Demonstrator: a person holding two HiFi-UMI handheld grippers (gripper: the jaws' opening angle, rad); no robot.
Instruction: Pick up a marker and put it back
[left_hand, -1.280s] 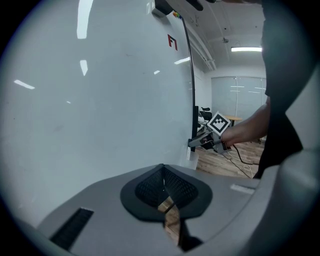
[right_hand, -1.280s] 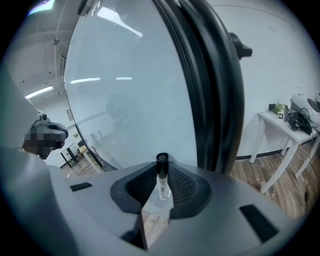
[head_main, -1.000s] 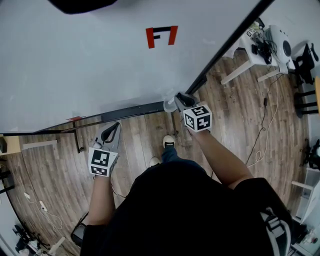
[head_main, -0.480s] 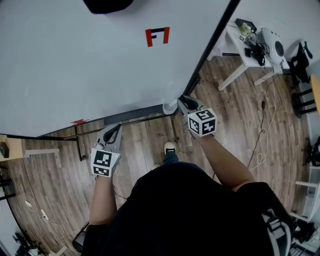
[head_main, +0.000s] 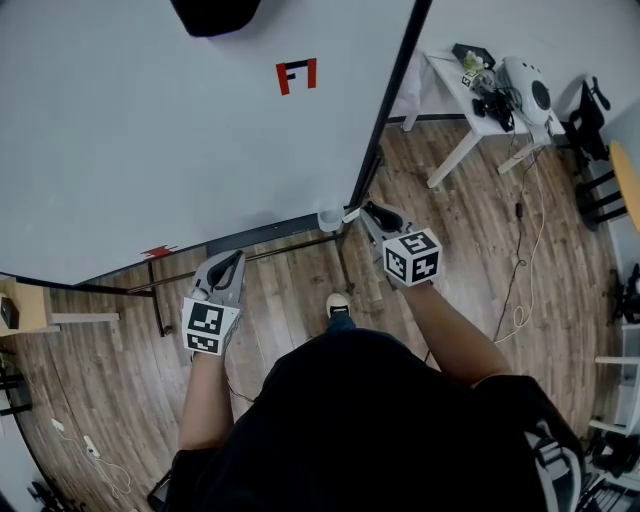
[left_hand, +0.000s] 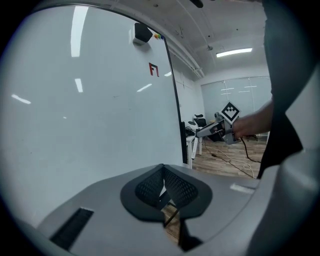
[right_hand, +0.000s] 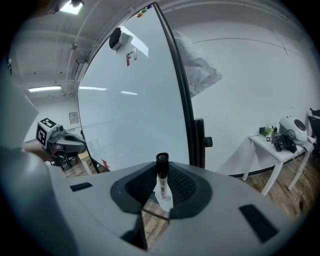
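**Head view.** A person in a black top (head_main: 380, 430) stands on a brown wood-plank floor (head_main: 290, 290), facing a large white whiteboard with a black frame (head_main: 150, 130). The board fills the picture from 9 to 12 o'clock. A red-and-black mark (head_main: 296, 76) sits on it near 12 o'clock. At 1 o'clock from the person's chest, the grey right gripper (head_main: 368, 211) is clamped on a white marker pen with a black cap (head_main: 351, 214). The pen juts toward 9 o'clock, close by the board's lower corner; whether it touches the board cannot be told. The grey left gripper (head_main: 230, 261), at 10 o'clock from the chest, points at the board's bottom edge. A white table (head_main: 450, 95) stands at 2 o'clock.

**Left gripper view.** The left gripper (left_hand: 163, 187) has its black ribbed pads (left_hand: 182, 189) pressed together with nothing between them. The whiteboard (left_hand: 90, 125) spreads from 9 to 12 o'clock. The right gripper (left_hand: 216, 131) shows at 2 o'clock, beyond the board's frame.

**Right gripper view.** The right gripper (right_hand: 160, 189) is closed on the marker pen (right_hand: 162, 191). The pen stands upright between the pads, its black cap rising clear above them. The whiteboard (right_hand: 135, 115) lies from 10 to 12 o'clock. The left gripper (right_hand: 64, 143) is at 9 o'clock and the white table (right_hand: 272, 145) at 3 o'clock.
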